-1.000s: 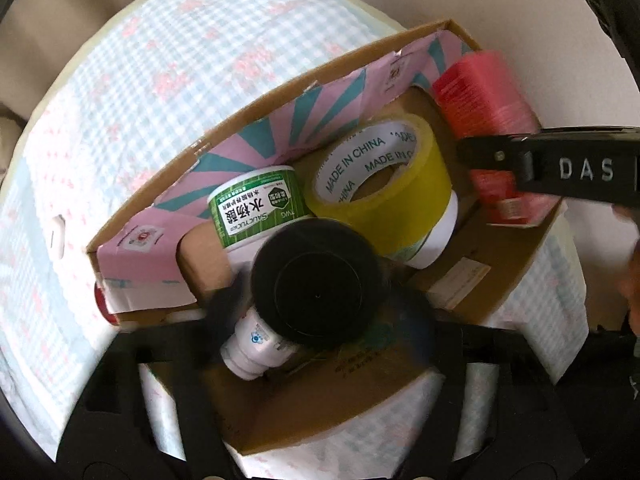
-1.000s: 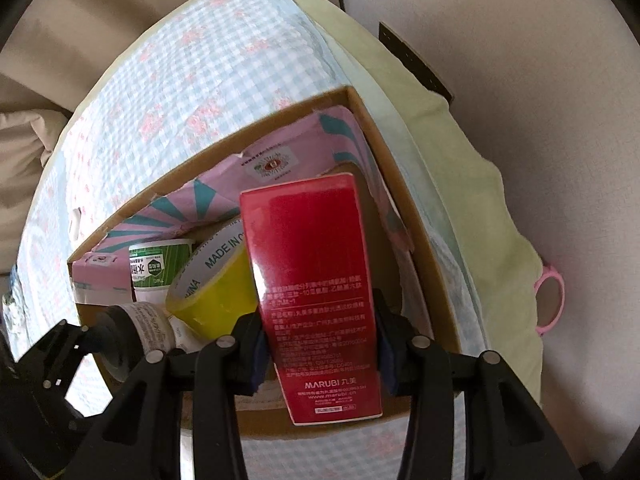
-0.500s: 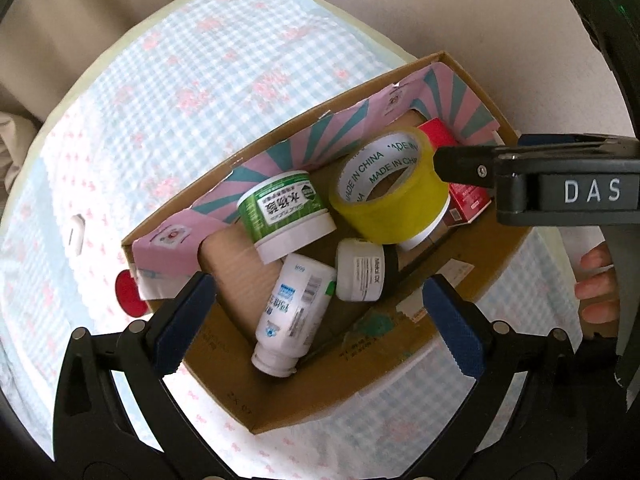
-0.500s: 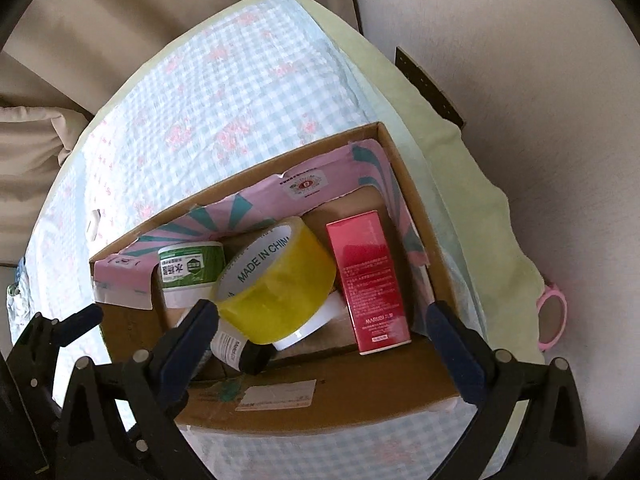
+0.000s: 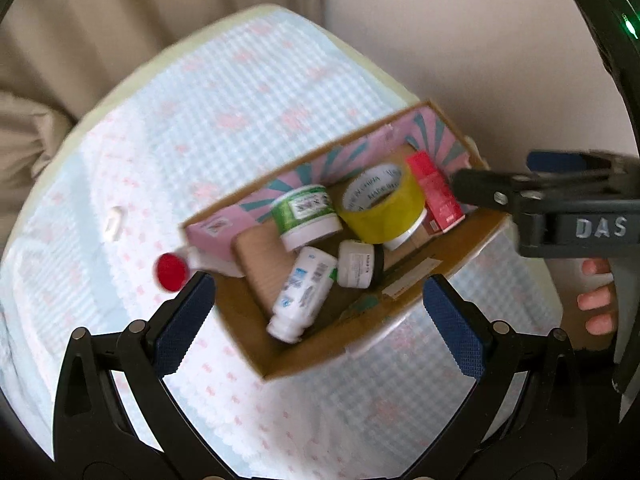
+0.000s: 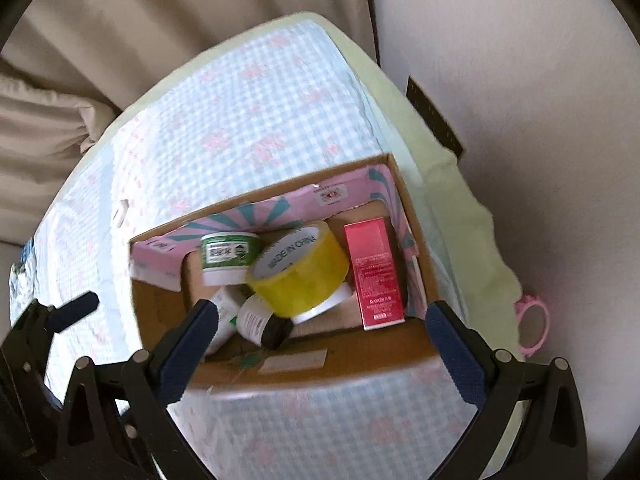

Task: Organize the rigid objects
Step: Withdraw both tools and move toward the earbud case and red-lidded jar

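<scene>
Now five things lie in the cardboard box point(image 6: 414, 216), both grippers above it.

Inside: red carton point(image 6: 374, 272) at the right wall, yellow tape roll point(image 6: 300, 276) beside it, green-labelled jar point(image 6: 228, 258), white bottle point(image 5: 302, 292) and small jar point(image 5: 358, 264). Left gripper point(image 5: 316, 320) and right gripper point(image 6: 320, 344) gape empty.

Checked blue tablecloth point(image 6: 248, 120), beige curtain point(image 6: 160, 12), pink hand mirror point(image 6: 534, 326), white wall point(image 6: 520, 80)
</scene>
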{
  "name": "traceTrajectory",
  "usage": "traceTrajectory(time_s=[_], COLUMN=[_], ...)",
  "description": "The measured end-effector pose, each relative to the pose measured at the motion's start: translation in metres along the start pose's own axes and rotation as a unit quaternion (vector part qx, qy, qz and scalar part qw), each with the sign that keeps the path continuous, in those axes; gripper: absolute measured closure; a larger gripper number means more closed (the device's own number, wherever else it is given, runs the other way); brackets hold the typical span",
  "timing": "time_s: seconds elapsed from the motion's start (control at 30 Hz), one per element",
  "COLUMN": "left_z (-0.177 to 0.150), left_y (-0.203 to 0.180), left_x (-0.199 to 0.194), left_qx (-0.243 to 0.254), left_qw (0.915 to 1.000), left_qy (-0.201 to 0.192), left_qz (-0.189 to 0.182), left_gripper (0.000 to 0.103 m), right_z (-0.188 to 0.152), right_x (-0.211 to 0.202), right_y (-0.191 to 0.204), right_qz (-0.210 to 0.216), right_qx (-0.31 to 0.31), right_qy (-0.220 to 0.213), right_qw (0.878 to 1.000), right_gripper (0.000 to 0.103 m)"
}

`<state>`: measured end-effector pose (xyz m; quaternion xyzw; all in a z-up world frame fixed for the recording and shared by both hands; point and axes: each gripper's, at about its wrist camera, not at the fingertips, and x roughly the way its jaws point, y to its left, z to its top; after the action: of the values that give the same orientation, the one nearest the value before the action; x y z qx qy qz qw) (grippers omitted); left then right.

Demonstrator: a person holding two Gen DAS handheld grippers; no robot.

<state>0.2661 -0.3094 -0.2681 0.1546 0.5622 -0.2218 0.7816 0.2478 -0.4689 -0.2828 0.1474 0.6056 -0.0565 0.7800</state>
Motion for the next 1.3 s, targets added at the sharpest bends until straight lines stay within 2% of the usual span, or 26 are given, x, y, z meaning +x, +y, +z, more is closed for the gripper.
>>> traceTrajectory(time_s=[0.2,0.37,0.5,0.6,0.73,0.87,1.07,1.17,1.3], left_z=[-0.020,-0.044,-0.072,-0.095,-0.120,-0.139,-0.144,-0.136,-0.121], left_y=[0.022,0.055,0.089,0.118,0.161,0.205,0.268,0.298,0.331], left_x=[-0.072,-0.123,-0.163,-0.187,-0.208,-0.219,-0.211,-0.191,-0.145], left_qx=[-0.043,-0.074,-0.085,-0.085,-0.077,-0.052,-0.013,-0.002,0.012], left_qw=[0.9975,0.9935,0.9893,0.9866,0.9868,0.9880,0.9893,0.9903,0.9918], left_qy=[-0.052,-0.080,-0.111,-0.133,-0.139,-0.145,-0.145,-0.139,-0.127], left_qz=[0.020,0.032,0.041,0.041,0.032,0.014,0.013,0.008,-0.005], left_gripper=[0.000,0.000,0.000,0.000,0.000,0.000,0.000,0.000,0.000], right_z=[-0.020,-0.039,-0.058,-0.076,-0.105,-0.131,-0.155,-0.161,-0.163], right_x=[-0.061,-0.092,-0.113,-0.129,-0.146,-0.155,-0.140,-0.121,-0.084], right_y=[0.011,0.041,0.073,0.106,0.156,0.200,0.260,0.283,0.308], right_qz=[0.048,0.032,0.032,0.017,-0.004,-0.034,-0.030,-0.033,-0.046], right_qx=[0.013,-0.027,-0.055,-0.085,-0.102,-0.089,-0.048,-0.010,0.017], right_qy=[-0.042,-0.066,-0.069,-0.078,-0.092,-0.116,-0.118,-0.108,-0.119], right_qw=[0.998,0.997,0.996,0.993,0.990,0.989,0.991,0.994,0.992], right_gripper=[0.000,0.000,0.000,0.000,0.000,0.000,0.000,0.000,0.000])
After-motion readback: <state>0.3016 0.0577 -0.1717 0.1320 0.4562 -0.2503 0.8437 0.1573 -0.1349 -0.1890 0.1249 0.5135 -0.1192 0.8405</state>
